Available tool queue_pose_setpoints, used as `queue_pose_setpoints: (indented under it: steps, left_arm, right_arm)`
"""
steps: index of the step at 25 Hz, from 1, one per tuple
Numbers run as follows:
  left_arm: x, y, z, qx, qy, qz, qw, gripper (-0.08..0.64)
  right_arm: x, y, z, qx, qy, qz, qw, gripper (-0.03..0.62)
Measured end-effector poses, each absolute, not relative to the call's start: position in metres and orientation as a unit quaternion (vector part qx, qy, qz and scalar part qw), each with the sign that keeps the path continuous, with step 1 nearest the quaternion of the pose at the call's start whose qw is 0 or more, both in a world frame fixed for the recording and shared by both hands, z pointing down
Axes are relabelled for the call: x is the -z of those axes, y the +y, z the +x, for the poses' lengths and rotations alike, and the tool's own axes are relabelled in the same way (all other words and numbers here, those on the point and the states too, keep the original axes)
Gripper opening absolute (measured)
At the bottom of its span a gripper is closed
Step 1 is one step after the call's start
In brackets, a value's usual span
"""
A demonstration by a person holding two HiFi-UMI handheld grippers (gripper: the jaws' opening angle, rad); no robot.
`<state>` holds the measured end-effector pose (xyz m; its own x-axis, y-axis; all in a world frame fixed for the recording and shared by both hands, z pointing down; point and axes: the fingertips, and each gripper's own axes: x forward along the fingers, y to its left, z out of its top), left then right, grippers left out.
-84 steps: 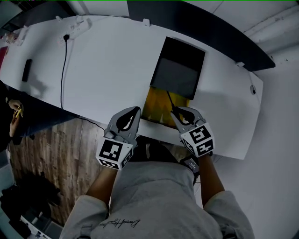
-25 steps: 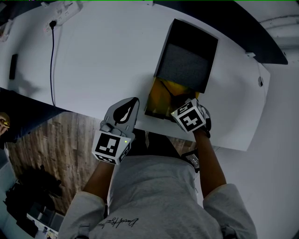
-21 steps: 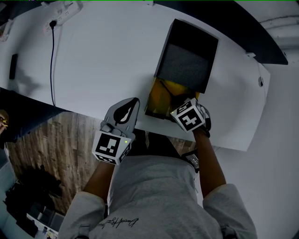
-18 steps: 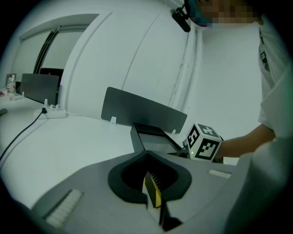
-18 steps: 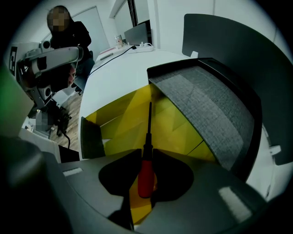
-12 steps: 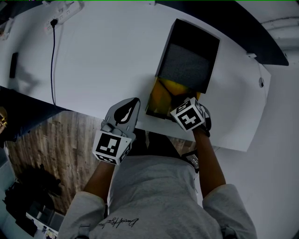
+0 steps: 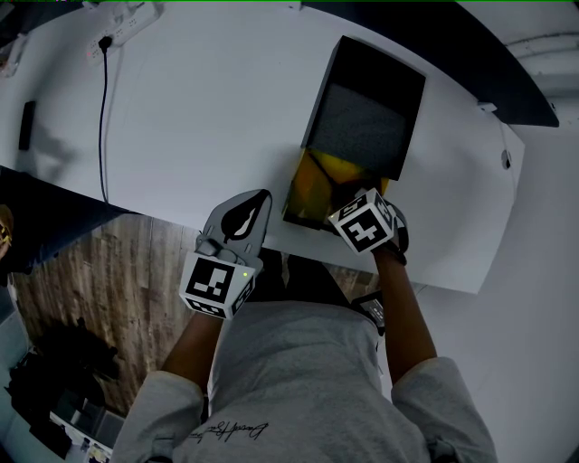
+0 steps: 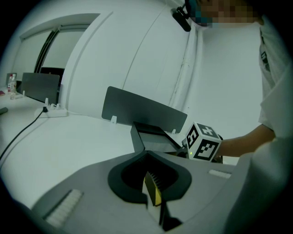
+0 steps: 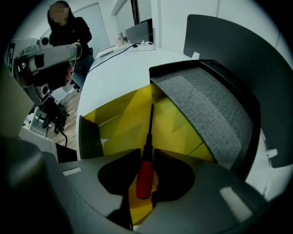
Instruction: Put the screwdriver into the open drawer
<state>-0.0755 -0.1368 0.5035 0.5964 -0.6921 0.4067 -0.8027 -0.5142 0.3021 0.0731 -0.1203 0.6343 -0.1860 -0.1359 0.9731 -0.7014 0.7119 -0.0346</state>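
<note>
A screwdriver [image 9: 145, 171] with a red handle and a dark shaft lies pointing into the open yellow drawer [image 9: 119, 119], its handle between my right gripper's [image 9: 146, 153] jaws. Those jaws are opening and flank the handle closely. In the head view the right gripper [image 7: 362, 220] points steeply down over the drawer [image 7: 312, 185], which sticks out of a black cabinet [image 7: 366, 99]; the screwdriver is hidden there. My left gripper [image 7: 258, 201] hovers at the table's near edge, left of the drawer, shut and empty [image 8: 153, 183].
The white table [image 7: 199, 108] carries a power strip [image 7: 122, 18] with a black cable [image 7: 102, 108] and a small dark device [image 7: 27, 127] at the far left. A grey divider panel [image 8: 142, 109] stands behind the cabinet. A person [image 9: 68, 36] sits across the room.
Since the earliest frame my right gripper has come in over the drawer and tipped steeply down with the screwdriver. Over the last second both grippers have stayed in place.
</note>
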Motion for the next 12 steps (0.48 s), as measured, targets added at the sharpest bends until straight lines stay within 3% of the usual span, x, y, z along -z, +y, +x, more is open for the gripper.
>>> queue_pose_setpoints:
  steps: [12]
  left_arm:
    - [-0.4994, -0.1357, -0.0707, -0.119, -0.434, 0.863, 0.23, 0.0]
  right_arm:
    - [-0.6298, -0.1202, 0.072, -0.251, -0.74, 0.281, 0.557, 0.133]
